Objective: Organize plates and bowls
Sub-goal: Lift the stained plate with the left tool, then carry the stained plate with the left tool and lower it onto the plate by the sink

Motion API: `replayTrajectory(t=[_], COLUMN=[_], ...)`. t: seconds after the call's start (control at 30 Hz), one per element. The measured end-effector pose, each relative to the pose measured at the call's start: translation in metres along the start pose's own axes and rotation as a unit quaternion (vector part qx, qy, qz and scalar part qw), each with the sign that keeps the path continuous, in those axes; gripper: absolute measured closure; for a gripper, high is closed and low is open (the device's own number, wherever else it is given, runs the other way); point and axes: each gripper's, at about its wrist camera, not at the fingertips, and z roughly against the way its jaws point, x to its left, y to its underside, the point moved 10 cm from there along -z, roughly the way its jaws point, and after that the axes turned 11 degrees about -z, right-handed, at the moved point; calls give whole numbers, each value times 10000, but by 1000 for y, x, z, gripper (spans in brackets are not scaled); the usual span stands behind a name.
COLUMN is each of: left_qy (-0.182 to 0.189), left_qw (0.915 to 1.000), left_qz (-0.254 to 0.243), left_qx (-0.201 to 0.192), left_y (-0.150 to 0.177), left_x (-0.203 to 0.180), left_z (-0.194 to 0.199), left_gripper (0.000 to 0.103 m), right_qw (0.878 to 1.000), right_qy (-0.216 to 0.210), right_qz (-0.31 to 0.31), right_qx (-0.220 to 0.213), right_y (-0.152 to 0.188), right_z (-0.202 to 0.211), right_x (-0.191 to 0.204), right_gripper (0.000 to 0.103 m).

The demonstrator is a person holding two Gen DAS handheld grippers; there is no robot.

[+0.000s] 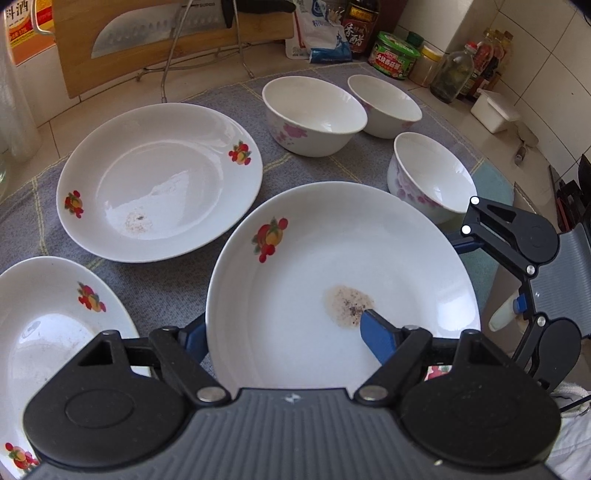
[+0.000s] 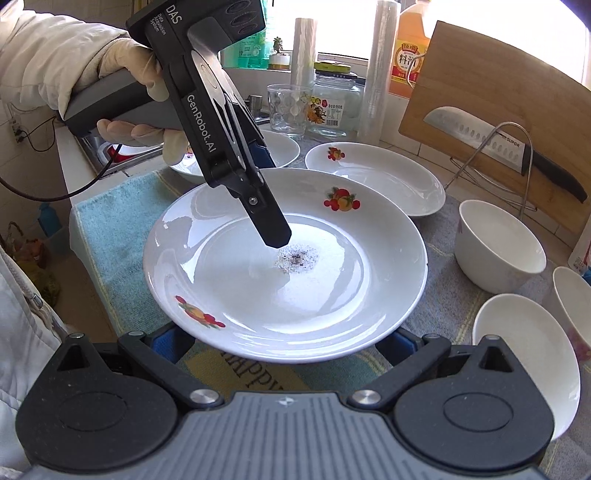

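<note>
A tiled kitchen surface (image 1: 436, 92) carried a grey cloth (image 1: 229, 96) with a turquoise towel (image 2: 110, 229) at its near edge, and on these stood the dishes. Nearest in both views was the held plate (image 1: 295, 280), white with fruit motifs and a speckled brown stain at its centre, raised off the cloth. The left gripper (image 1: 284, 332) was clamped on this plate's near rim, one blue finger lying on the inner face beside the stain and the other under the rim. The right gripper (image 2: 284, 341) sat at the opposite rim with its blue fingers spread wide, one at either side below the plate's edge; whether they touched the plate could not be told. To the left in the left wrist view, a second fruit plate (image 1: 40, 325) lay just beside the held one, and a third plate (image 1: 159, 181) rested farther back on the cloth. Right of the held plate stood a pink-flowered bowl (image 1: 428, 177), with two more bowls (image 1: 314, 114) close together behind it. Farther still, a wooden cutting board (image 1: 147, 40) leaned against the wall with a broad knife (image 1: 147, 33) held on a wire rack (image 1: 177, 66) before it, and jars and bottles (image 1: 454, 74) crowded the far corner. In the right wrist view a drinking glass (image 2: 288, 110) and a glass jar (image 2: 336, 103) stood near the window.
</note>
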Motion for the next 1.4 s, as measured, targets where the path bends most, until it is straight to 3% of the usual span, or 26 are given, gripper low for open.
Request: replayTrajectory(t=[0.67, 1.0, 1.4], left_qy=[-744, -809, -687], left_qw=[9936, 9905, 9918], left_qz=[770, 1060, 1044], left_qx=[-367, -325, -281], left_y=[54, 83, 87], left_x=[91, 127, 143], left_z=[69, 72, 63], left_gripper=[22, 22, 21], right_qw=[9945, 9925, 9936], right_qy=[-753, -984, -995], right_qz=[717, 730, 491], right_qx=[-95, 53, 218], right_y=[-77, -97, -102], right_z=[-68, -100, -113], right_x=[58, 75, 75], right_gripper=[0, 0, 0])
